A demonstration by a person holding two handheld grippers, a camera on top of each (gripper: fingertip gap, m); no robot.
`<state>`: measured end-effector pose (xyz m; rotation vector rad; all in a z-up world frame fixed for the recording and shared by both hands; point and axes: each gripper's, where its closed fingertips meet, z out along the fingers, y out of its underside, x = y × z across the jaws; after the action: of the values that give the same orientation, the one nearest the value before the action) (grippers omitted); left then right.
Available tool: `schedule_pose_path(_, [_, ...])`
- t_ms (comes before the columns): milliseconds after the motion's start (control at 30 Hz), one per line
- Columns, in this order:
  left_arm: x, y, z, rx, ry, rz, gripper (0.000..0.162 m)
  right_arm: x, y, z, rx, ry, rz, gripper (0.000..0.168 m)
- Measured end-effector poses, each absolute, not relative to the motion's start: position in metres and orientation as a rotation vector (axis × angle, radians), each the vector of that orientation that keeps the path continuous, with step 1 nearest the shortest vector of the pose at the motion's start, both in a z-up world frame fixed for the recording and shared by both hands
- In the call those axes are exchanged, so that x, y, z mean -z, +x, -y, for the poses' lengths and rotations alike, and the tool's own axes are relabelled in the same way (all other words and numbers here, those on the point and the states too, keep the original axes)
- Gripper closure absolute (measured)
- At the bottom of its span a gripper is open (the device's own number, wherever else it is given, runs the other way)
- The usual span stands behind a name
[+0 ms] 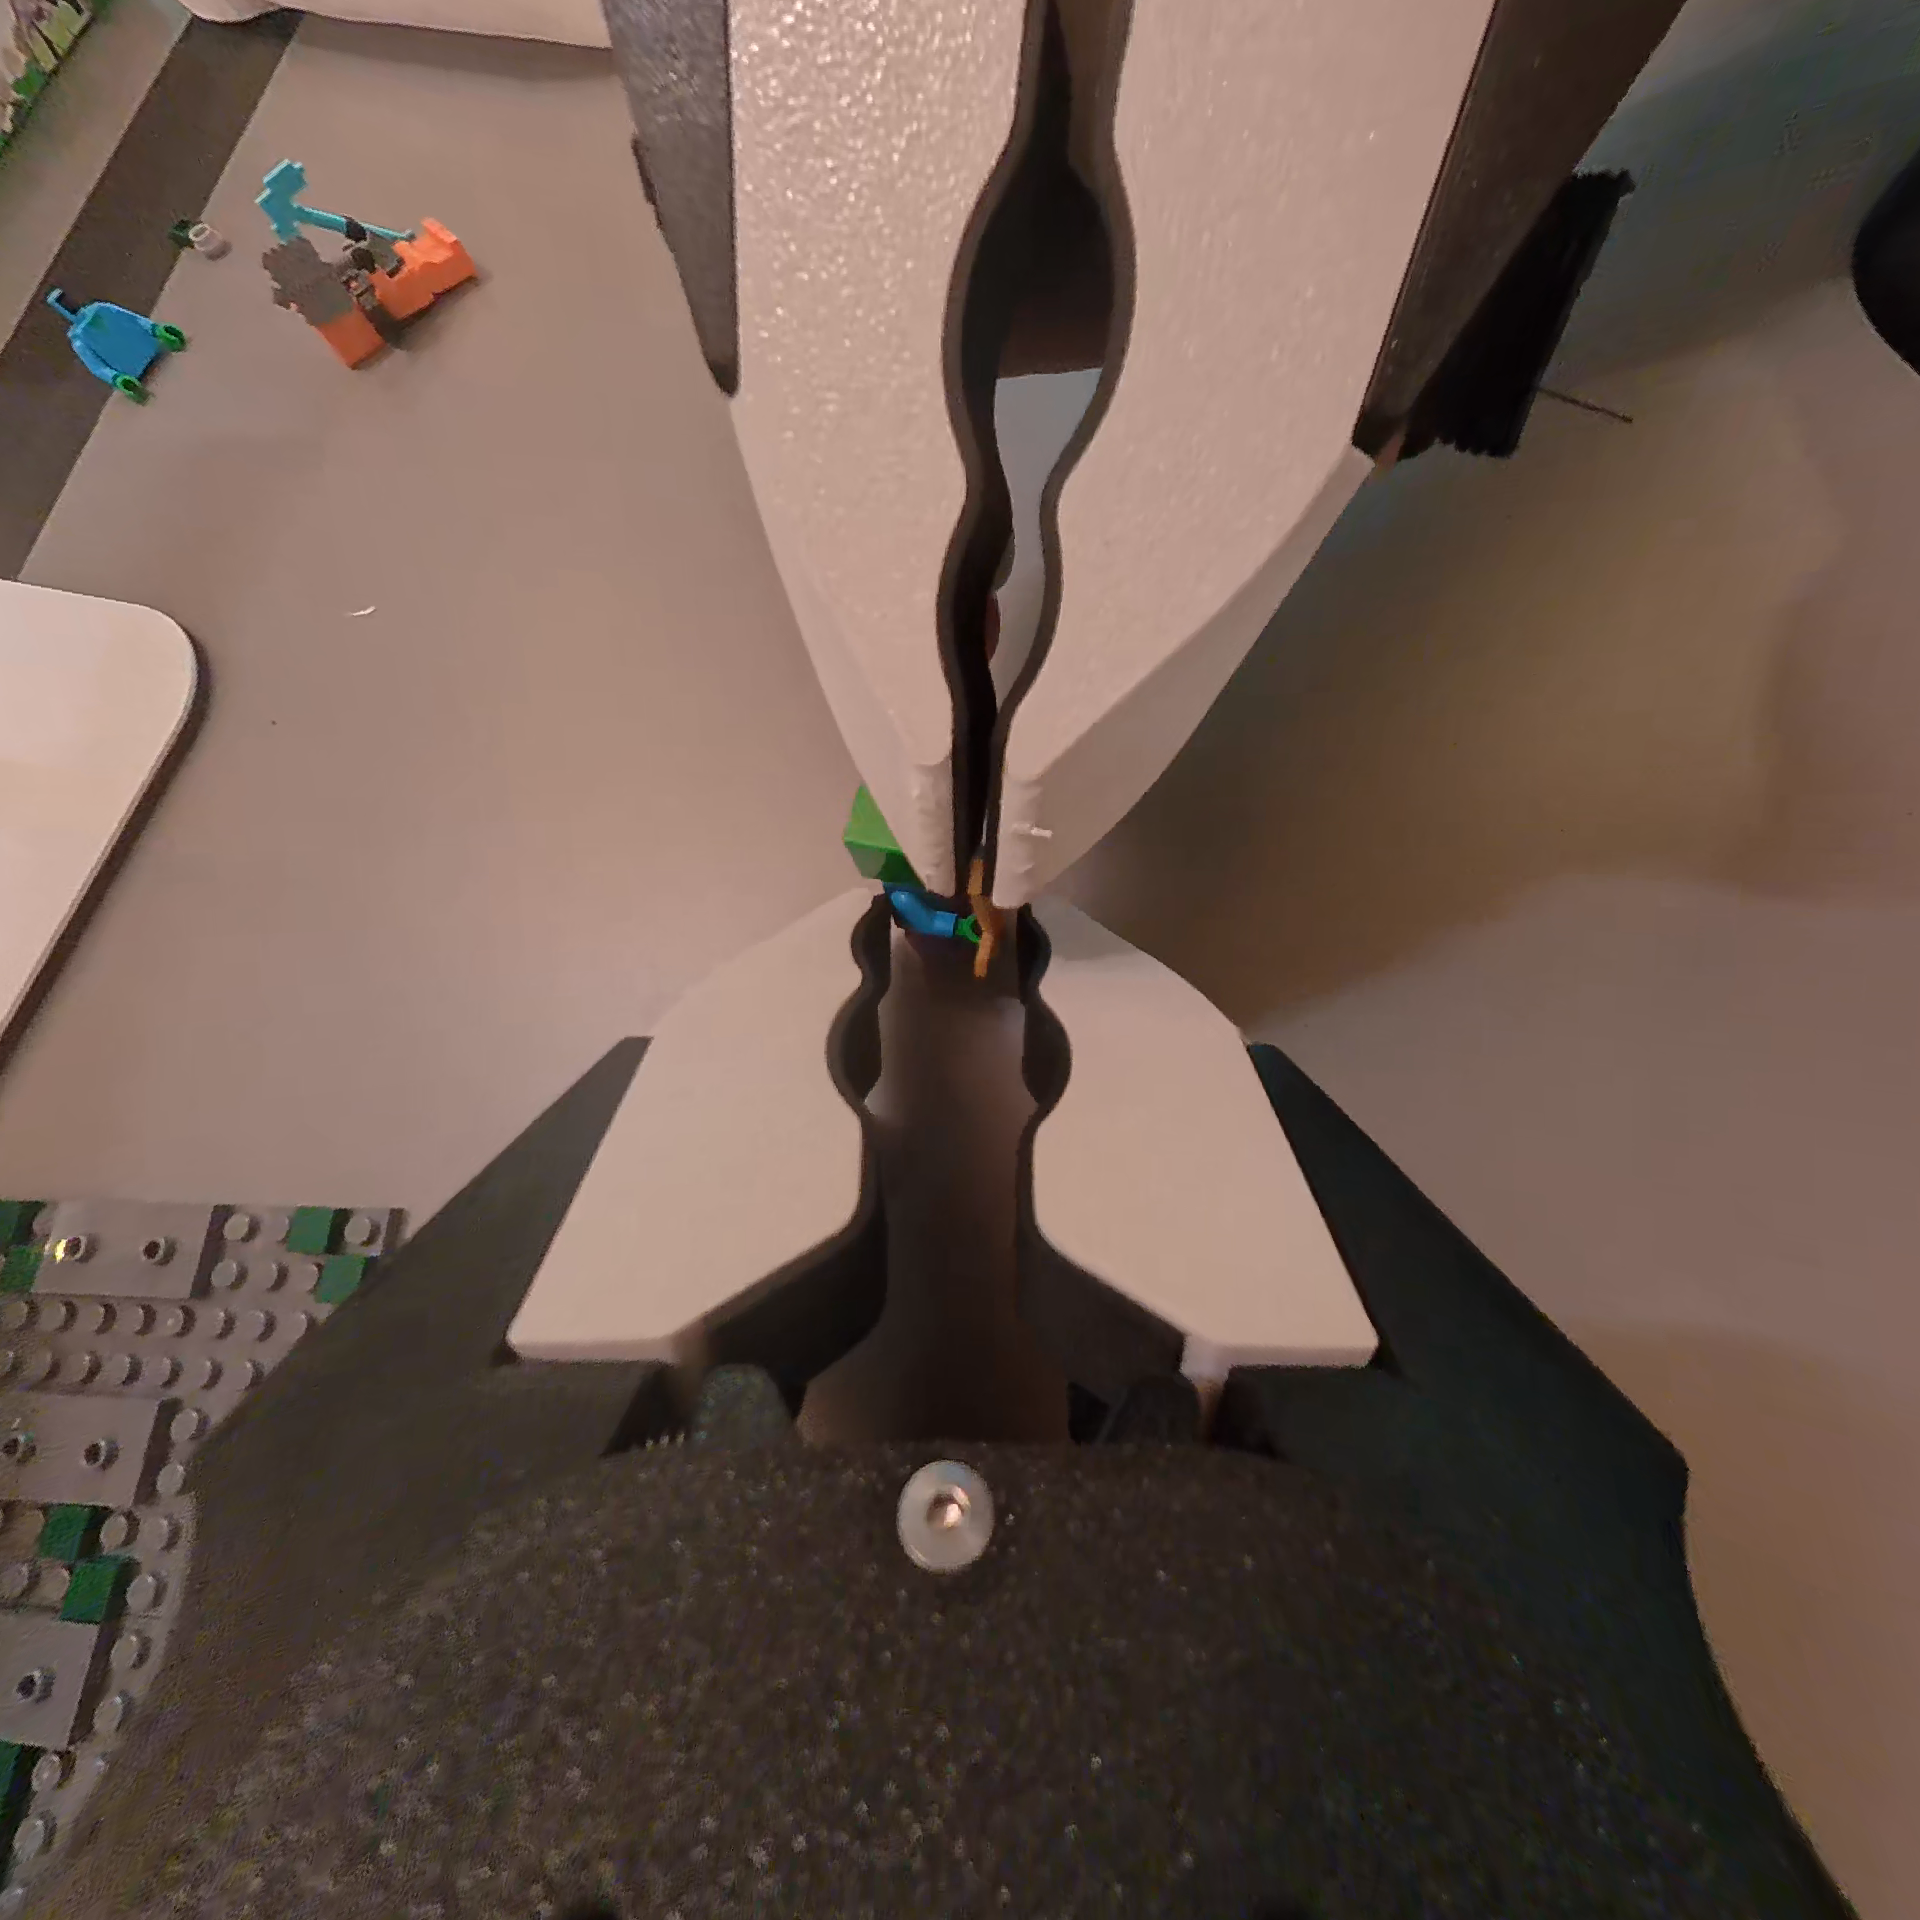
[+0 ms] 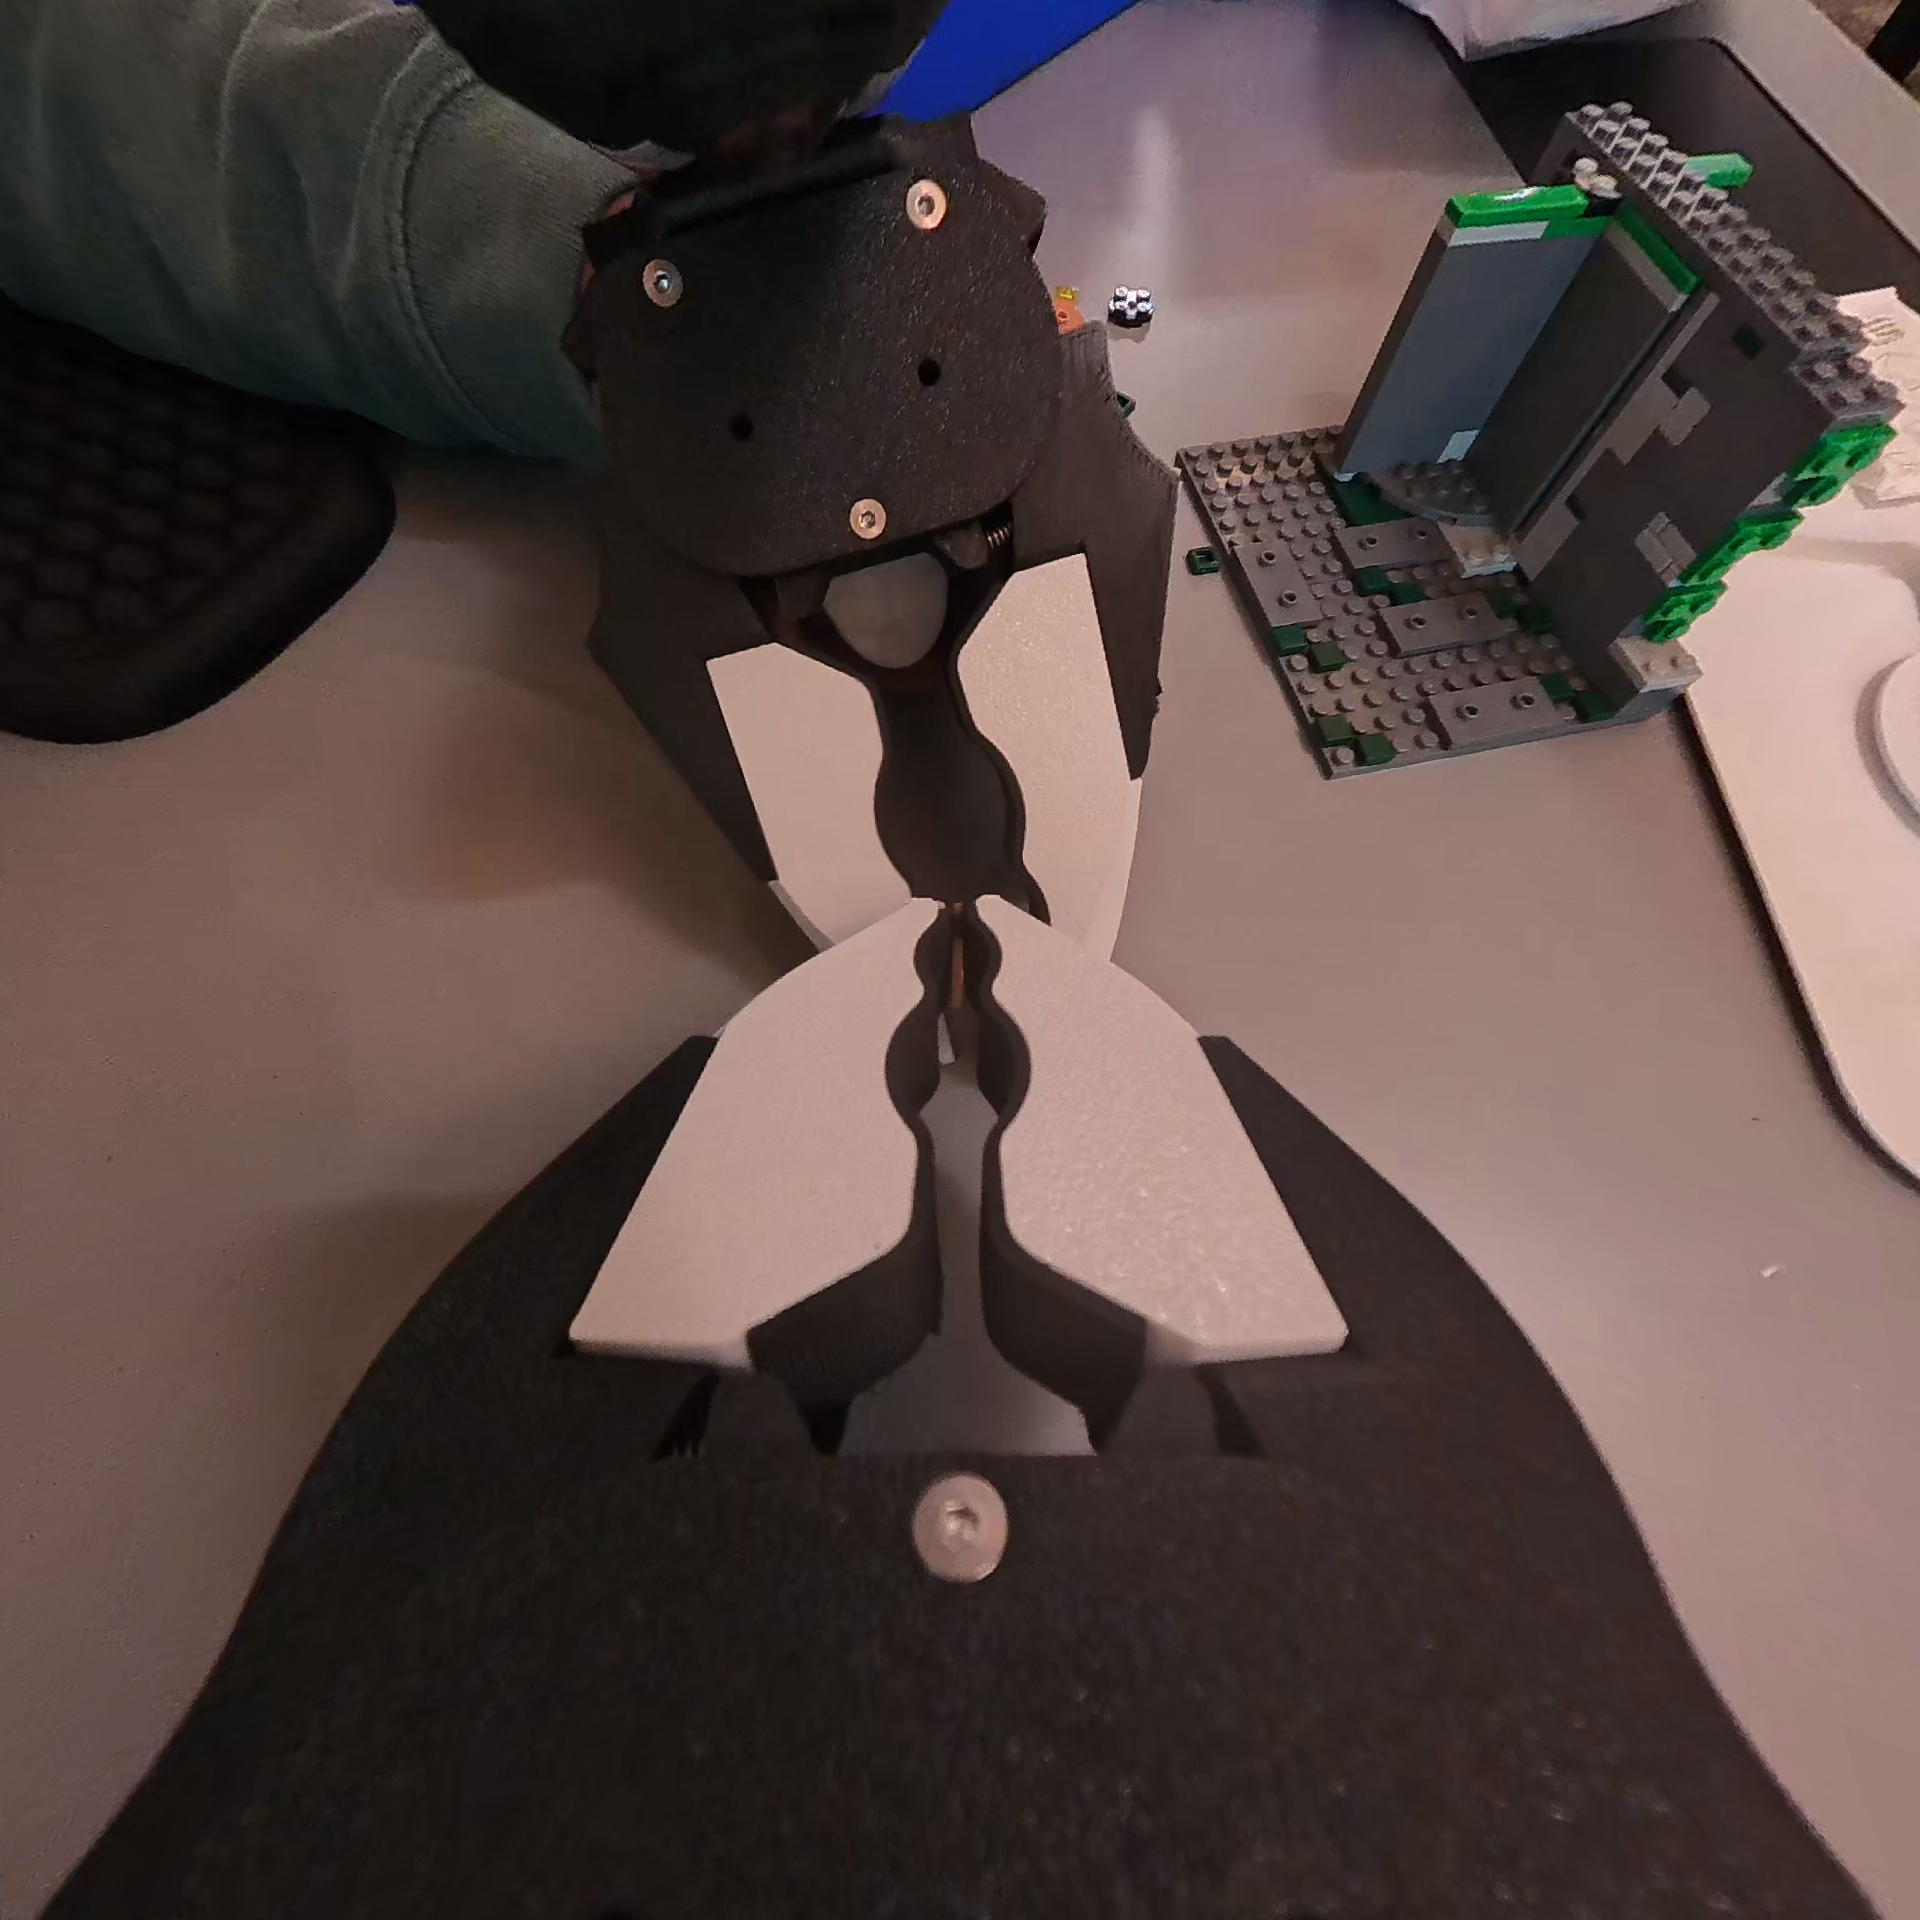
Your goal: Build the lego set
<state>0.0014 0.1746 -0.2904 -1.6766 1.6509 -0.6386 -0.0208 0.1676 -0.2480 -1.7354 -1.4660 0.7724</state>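
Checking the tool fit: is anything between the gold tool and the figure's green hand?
Nothing visible: the right gripper's gold tool sits at the green hand of the figure in the left gripper.

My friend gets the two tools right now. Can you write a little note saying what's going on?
Left tool: shut on the little figure, whose green head pokes out.
Right tool: shut on the gold stick, right at the figure's hand.
Done: the grey-and-green building stands on its baseplate.
Left: probably seat the stick in the hand. The blue torso and orange piece still lie loose on the table.
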Motion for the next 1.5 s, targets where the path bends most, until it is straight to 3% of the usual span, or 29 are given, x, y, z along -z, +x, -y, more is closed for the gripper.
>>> schedule_pose_path(733, [0.287, 0.003, -0.176, 0.557, -1.612, -1.635, 0.143, 0.245, -0.019, -0.162, -0.795, -1.731, 1.467, 0.167])
schedule_pose_path(1000, [0.283, 0.0, -0.176, 0.579, -1.621, -1.599, 0.143, 0.207, -0.003, -0.17, -0.818, -1.662, 1.341, 0.15])
schedule_pose_path(1167, [0.273, 0.001, -0.17, 0.571, -1.581, -1.593, 0.143, 0.235, 0.013, -0.17, -0.674, -1.701, 1.408, 0.143])
schedule_pose_path(1500, [0.258, 0.005, -0.147, 0.455, -1.474, -1.624, 0.143, 0.241, -0.008, -0.146, -0.658, -1.53, 1.608, 0.155])
